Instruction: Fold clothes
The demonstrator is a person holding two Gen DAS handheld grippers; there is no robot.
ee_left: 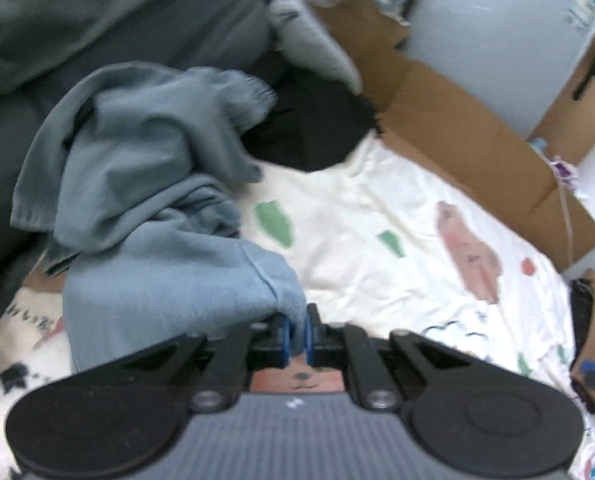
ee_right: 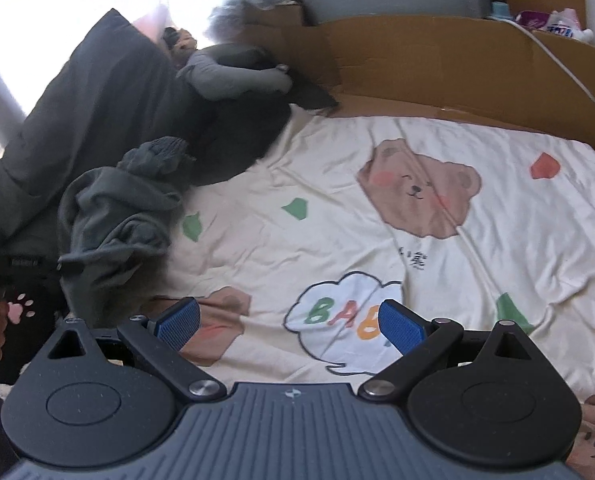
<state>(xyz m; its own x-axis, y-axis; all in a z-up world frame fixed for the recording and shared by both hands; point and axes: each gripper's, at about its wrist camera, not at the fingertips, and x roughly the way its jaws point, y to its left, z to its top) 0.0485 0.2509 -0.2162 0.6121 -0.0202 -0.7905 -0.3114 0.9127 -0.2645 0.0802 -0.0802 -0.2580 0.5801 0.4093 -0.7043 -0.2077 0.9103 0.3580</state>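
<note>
A blue-grey garment [ee_left: 145,208] lies crumpled on the left of a cream bedsheet [ee_left: 377,240] with bear prints. My left gripper [ee_left: 296,336] is shut on a corner of this garment, the cloth pinched between its blue pads. In the right wrist view the same garment [ee_right: 117,216] looks grey-green and lies bunched at the left. My right gripper [ee_right: 289,324] is open and empty, low over the sheet [ee_right: 497,240] above a "BABY" cloud print, to the right of the garment.
A dark grey duvet [ee_right: 89,120] and a black garment [ee_left: 309,120] lie at the back left. Brown cardboard [ee_right: 437,60] lines the far side of the bed. A white cable [ee_right: 569,76] runs across it. Small items [ee_right: 557,24] sit behind the cardboard.
</note>
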